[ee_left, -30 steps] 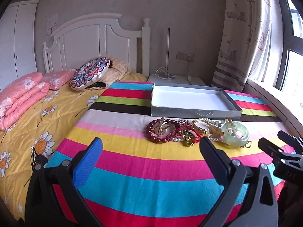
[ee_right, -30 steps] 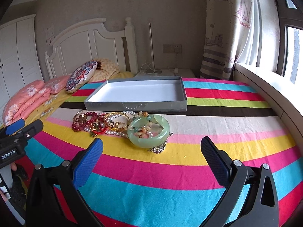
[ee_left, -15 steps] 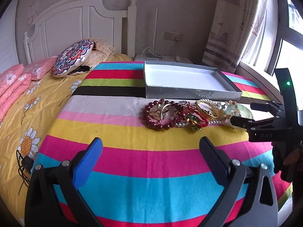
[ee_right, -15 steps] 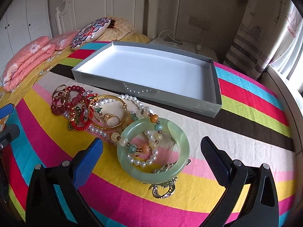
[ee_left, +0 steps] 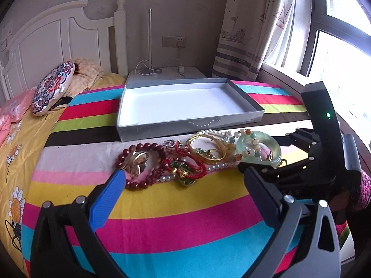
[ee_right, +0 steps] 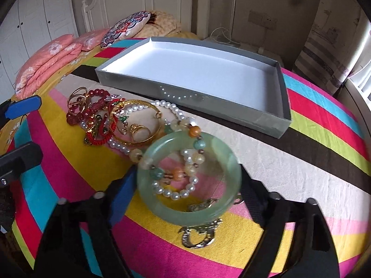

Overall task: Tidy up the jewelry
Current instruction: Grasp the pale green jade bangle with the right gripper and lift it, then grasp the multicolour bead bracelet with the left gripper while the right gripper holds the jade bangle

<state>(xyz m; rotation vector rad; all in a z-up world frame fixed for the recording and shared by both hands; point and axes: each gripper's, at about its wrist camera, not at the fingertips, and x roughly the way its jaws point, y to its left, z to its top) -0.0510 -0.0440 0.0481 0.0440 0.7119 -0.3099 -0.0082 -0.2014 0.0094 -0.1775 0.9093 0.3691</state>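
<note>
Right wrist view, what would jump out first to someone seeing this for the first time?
The pale green jade bangle fills the foreground, bracketed by the right gripper, whose fingers sit at its two sides. Behind it to the left, a tangled jewelry pile of gold, red and pearl pieces lies on the striped bedspread. Beyond that, the grey box sits empty.

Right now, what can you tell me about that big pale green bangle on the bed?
The green bangle is a thick, smooth, translucent ring, jade-like with cloudy streaks. It lies nearly flat on the striped bedspread at the right end of the jewelry pile, in front of the empty gray box. A beaded bracelet of pearl, orange and green beads drapes across it. The right gripper brackets it, jaws at its sides; a firm grip cannot be confirmed.
</note>
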